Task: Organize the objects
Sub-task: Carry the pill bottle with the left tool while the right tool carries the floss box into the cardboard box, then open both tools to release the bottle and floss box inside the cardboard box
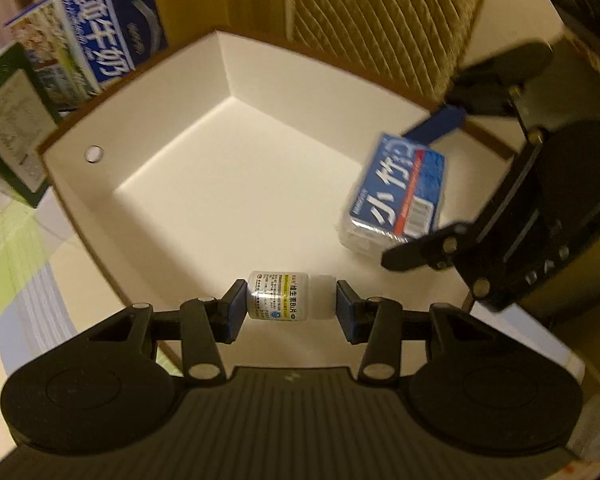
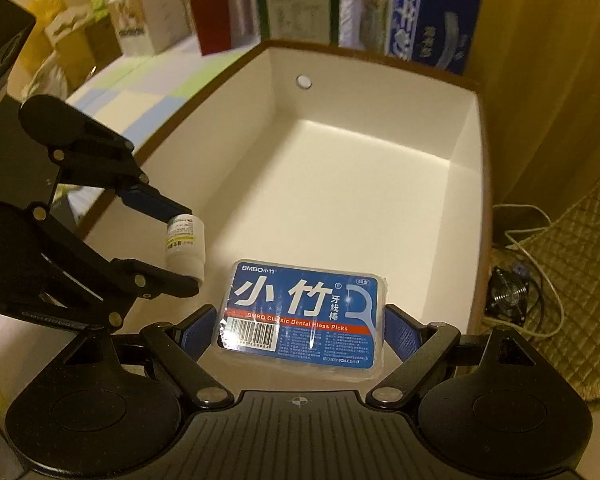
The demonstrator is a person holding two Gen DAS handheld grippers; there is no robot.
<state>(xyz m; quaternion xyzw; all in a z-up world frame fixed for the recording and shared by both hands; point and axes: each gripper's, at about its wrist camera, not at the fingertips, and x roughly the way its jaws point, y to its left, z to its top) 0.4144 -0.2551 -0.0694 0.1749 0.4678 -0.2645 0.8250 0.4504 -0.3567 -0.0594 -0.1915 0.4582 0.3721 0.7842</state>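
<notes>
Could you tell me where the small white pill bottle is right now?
The pill bottle lies sideways in the left gripper, over the white box, left of the floss pack.

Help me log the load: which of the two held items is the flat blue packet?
The floss picks, in the right gripper. It is a flat blue packet; the left gripper holds a small white bottle.

My left gripper (image 1: 291, 307) points steeply down. Blue pads (image 1: 346, 312) squeeze small white bottle (image 1: 286, 297) end to end, cap on one side, bottom on other. My right gripper (image 2: 298, 330) points steeply down too, just beside left one. Jaws stand wide, pads pressed on both short ends of blue floss box (image 2: 300, 314). Both grippers side by side, tips close together.
</notes>
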